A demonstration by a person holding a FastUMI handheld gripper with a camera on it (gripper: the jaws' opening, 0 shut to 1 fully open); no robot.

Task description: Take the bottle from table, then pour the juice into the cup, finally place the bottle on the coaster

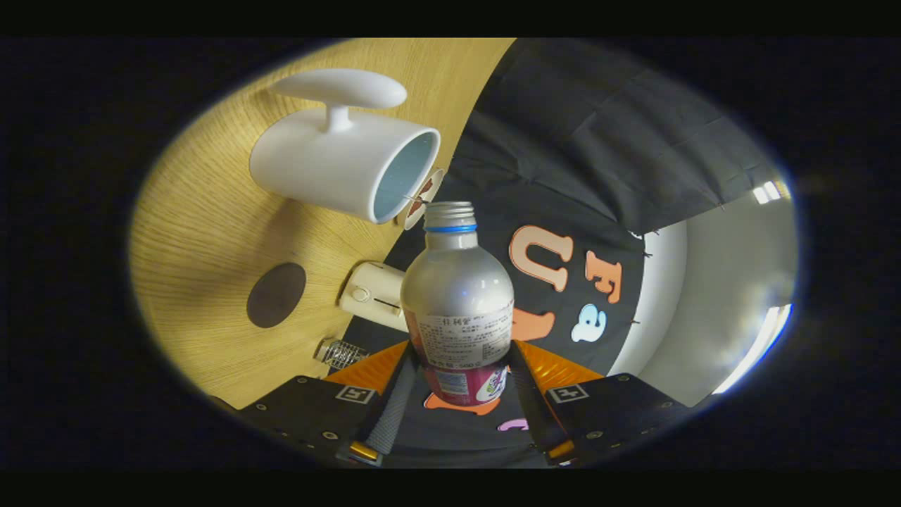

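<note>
The gripper (461,394) holds the bottle (457,303) between its two fingers, clamped on the lower body below the label, so the take from the table is done. The whole view is rolled over: the table (204,232) stands almost on edge beside the bottle, which suggests the gripper is tipped well over and the pour is the step in hand. The bottle's neck is uncapped, its threaded mouth pointing toward the cup (345,169). No juice can be seen leaving the mouth, and whether any is in the cup cannot be told.

Just beyond the mouth is the cup's open rim, close but apart. Near the fingers on the table lie a small spring-like thing (343,352) and a pale box (373,294); further off is the dark round coaster (276,295).

Next, I judge, the mouth needs to come over the rim and tip further, then the bottle goes upright onto the coaster.
</note>
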